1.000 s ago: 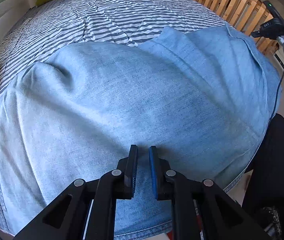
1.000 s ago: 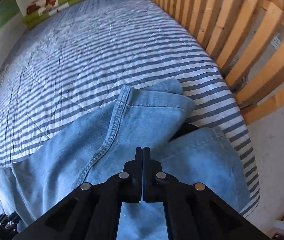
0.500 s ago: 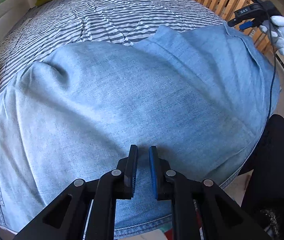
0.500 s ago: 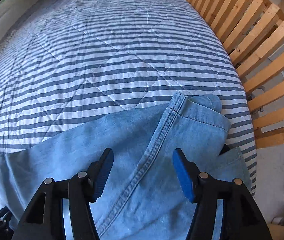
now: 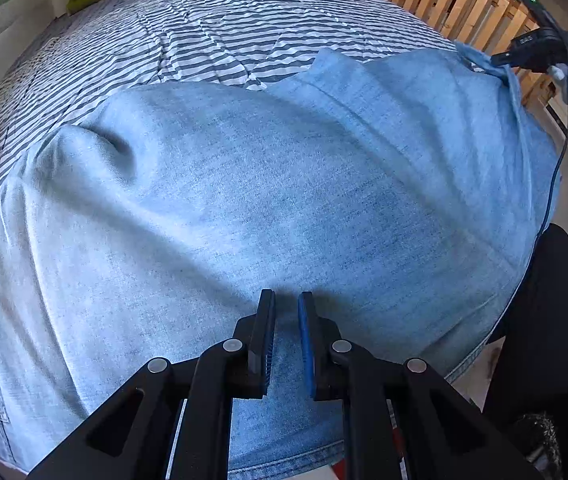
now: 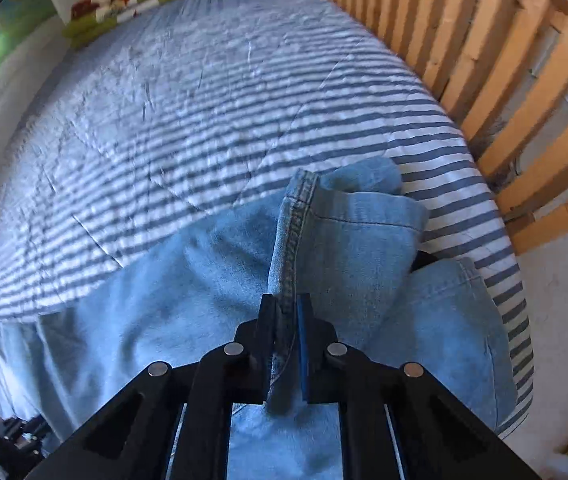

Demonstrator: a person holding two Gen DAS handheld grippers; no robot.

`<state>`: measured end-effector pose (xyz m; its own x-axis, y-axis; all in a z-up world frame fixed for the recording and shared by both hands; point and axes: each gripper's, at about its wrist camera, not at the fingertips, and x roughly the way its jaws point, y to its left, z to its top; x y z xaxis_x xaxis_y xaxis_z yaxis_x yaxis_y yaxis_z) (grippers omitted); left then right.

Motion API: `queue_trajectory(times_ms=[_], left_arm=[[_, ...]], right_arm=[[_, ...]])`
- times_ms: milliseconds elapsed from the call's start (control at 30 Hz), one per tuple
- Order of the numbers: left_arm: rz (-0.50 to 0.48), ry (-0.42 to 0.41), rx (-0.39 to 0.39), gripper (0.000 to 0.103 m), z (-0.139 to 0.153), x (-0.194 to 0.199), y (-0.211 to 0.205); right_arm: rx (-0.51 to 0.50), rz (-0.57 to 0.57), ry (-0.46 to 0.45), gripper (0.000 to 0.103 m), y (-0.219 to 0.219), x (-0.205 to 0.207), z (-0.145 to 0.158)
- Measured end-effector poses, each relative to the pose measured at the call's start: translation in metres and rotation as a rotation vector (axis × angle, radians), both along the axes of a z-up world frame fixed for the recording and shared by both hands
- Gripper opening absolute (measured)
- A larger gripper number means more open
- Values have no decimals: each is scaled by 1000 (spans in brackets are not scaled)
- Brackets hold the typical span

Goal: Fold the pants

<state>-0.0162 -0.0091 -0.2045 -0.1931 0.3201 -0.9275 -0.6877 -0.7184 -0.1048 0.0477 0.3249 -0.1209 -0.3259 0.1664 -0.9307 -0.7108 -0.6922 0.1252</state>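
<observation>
The light blue denim pants lay spread on the striped blue-and-white bed; the right claw was closing on the thick side seam near the hem; the left claw sat nearly together, pinching a denim fold; best lift both evenly, keeping the edges lined up.

Light-blue denim pants lie spread on the striped bed.
</observation>
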Motion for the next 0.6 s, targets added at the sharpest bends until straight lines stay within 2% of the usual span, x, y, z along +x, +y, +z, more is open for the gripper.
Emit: queue_trajectory(times_ms=[100, 200, 233, 300, 367, 433, 500, 533, 600], left_arm=[[-4, 3, -5, 14, 0, 1, 1], [-7, 7, -13, 14, 2, 5, 0], [-11, 11, -18, 14, 2, 6, 1], [-15, 17, -21, 14, 5, 9, 2], [-24, 13, -22, 14, 6, 10, 4], [-40, 21, -36, 14, 10, 14, 8], [-63, 26, -45, 14, 14, 18, 14], [-82, 36, -53, 14, 18, 23, 17], [-119, 60, -67, 14, 23, 30, 26]], right_arm=[[-22, -98, 208, 9, -13, 60, 44], [13, -164, 318, 9, -36, 120, 66], [11, -195, 335, 9, -43, 140, 62], [24, -267, 314, 9, -52, 172, 41], [26, -262, 248, 9, -56, 185, 6], [-42, -262, 217, 12, -51, 194, -28], [-94, -297, 277, 12, -44, 208, -42], [-102, -322, 312, 17, -39, 214, -46], [-106, -353, 383, 33, -29, 223, -43]])
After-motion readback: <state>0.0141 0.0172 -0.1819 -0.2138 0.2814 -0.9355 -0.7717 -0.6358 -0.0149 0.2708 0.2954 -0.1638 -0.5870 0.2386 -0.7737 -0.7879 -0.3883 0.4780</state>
